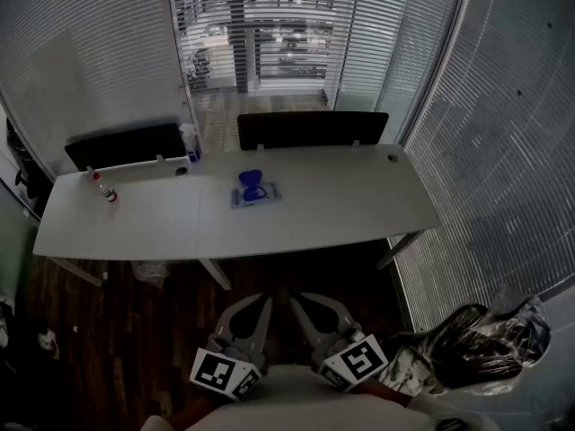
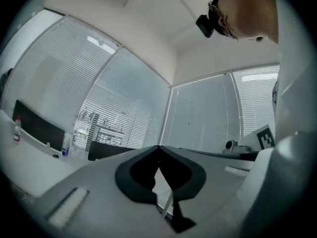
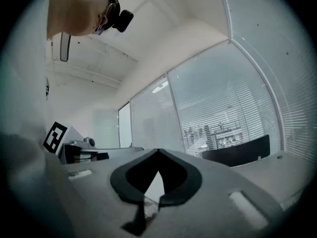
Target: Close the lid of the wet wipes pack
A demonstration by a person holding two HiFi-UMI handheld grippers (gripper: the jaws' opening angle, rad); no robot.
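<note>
The wet wipes pack (image 1: 258,195) lies near the middle of the long white table (image 1: 341,205), far ahead of me. Its blue lid (image 1: 251,180) stands up, open. Both grippers hang low near my body, well short of the table. My left gripper (image 1: 262,303) and my right gripper (image 1: 297,301) sit side by side, each shut with nothing between the tips. In the left gripper view the left gripper (image 2: 158,147) has its jaws meeting at a point. The right gripper (image 3: 158,150) looks the same in its own view. The pack shows in neither gripper view.
A small bottle with a red cap (image 1: 107,191) stands at the table's left end, and a spray bottle (image 1: 190,142) at its back edge. Dark screens (image 1: 310,128) line the far side. Black bags (image 1: 490,335) lie on the floor at right. Blinds cover the glass walls.
</note>
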